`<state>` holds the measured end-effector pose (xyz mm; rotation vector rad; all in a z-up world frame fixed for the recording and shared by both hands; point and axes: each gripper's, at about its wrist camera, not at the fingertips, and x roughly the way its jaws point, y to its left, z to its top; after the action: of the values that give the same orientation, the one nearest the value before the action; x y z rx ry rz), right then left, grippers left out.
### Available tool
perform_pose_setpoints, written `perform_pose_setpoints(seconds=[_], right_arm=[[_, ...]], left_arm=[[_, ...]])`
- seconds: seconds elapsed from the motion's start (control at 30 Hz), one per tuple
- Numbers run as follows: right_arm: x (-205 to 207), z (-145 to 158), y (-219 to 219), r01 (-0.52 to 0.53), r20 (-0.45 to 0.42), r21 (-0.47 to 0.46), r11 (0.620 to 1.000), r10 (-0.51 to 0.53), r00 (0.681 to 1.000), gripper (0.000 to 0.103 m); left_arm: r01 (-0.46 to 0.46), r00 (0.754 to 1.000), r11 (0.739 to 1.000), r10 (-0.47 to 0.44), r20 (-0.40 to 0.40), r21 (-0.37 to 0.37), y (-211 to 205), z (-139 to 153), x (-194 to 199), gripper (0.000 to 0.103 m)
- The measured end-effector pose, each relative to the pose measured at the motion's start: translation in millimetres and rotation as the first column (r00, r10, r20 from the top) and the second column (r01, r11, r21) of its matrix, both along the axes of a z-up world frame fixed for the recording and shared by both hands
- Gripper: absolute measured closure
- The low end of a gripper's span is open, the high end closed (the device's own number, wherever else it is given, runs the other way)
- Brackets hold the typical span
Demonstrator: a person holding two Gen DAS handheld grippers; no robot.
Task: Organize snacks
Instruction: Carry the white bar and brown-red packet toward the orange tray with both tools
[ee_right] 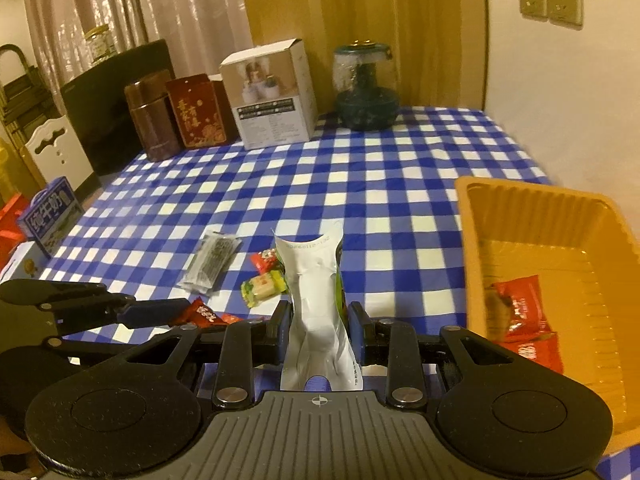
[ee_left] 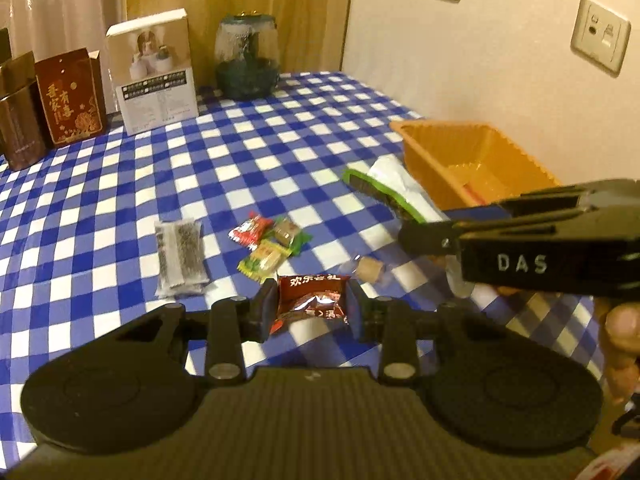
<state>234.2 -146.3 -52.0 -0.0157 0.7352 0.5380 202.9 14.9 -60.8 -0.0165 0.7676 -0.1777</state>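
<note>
On the checked bench (ee_right: 400,184) | orange tray (ee_right: 540,216) partly cut off, red packets (ee_right: 524,316) inside | right claw (ee_right: 316,328) clamps white pouch (ee_right: 316,300), label unreadable | left claw (ee_left: 312,308) pinches dark-red snack packet (ee_left: 310,300) | loose candies (ee_left: 268,248) blurred.

Worktop cloth (ee_right: 380,184) in blue-and-white check, orange tray (ee_right: 552,248), dark red foil sachet (ee_left: 312,300) with white lettering, white pouch (ee_right: 316,304) edged green, red packets (ee_right: 524,320) in tray, yellow-green candy (ee_left: 262,262), grey speckled packet (ee_left: 180,256), dark green jar (ee_left: 247,60), brown box (ee_left: 70,98) with gold pattern
</note>
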Motion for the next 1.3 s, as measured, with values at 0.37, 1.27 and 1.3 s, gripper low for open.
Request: perform_pose_setpoints(seconds=[0.37,1.27,1.3], right_arm=[[-6,10,-29,0.081,0.018,0.029,0.996,-0.081,0.997,0.072],[-13,22,-142,0.423,0.066,0.055,0.904,-0.426,0.902,0.072],[-12,22,-146,0.439,0.065,0.057,0.897,-0.442,0.895,0.072]], left_arm=[[0.038,0.998,0.999,-0.037,0.04,-0.028,-27,18,7,0.07],[0.211,0.974,0.97,-0.199,0.107,-0.118,-107,36,42,0.07],[0.216,0.973,0.969,-0.203,0.111,-0.119,-109,37,43,0.07]])
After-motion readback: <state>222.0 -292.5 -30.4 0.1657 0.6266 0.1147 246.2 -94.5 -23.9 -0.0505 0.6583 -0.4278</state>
